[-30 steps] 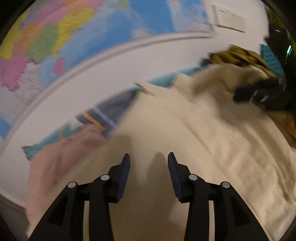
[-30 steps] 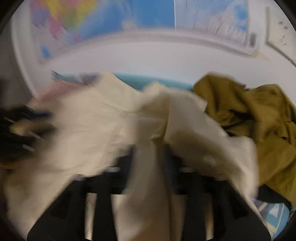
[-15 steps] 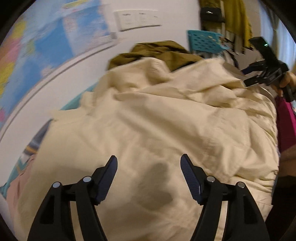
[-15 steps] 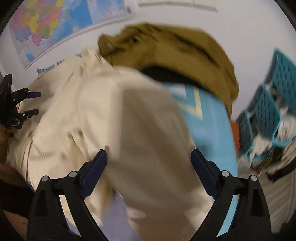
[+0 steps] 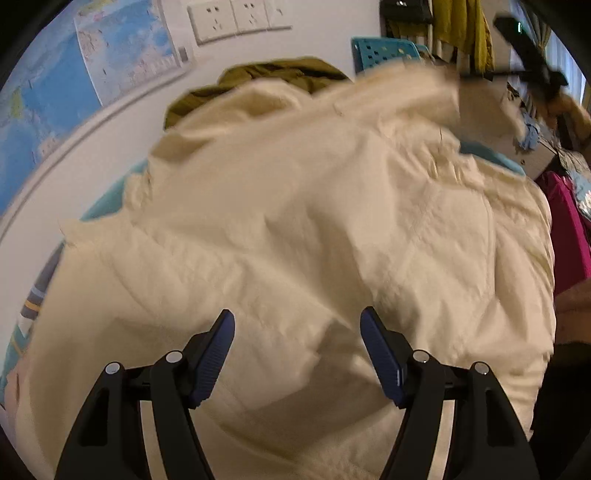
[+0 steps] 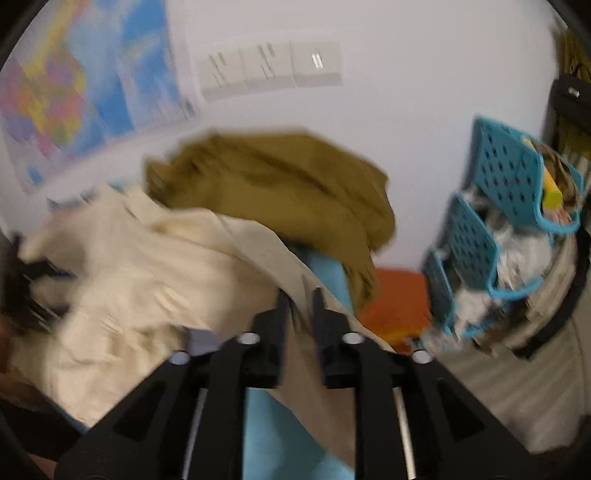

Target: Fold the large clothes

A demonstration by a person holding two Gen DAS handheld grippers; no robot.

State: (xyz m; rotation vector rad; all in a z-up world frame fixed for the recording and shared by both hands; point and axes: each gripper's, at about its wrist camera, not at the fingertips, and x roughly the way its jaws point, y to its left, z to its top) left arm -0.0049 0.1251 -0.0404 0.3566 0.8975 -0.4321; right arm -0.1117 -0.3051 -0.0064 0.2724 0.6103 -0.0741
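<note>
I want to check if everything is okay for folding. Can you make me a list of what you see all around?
Surface: light blue cover, mostly hidden by clothes.
Job's things: cream garment, rumpled and spread wide; olive garment heaped behind it.
Clutter: striped cloth at the left edge.
Grippers: left gripper open above the cream garment; right gripper closing, with the garment's edge between its fingers.
Cables: nothing seen.
Surroundings: wall map, wall sockets, blue baskets.

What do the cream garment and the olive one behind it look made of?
Cream garment: looks like matte woven cotton or linen, with fine crinkles and stitched seams. Olive garment: matte, softer, possibly brushed cotton; blur leaves it open.
</note>
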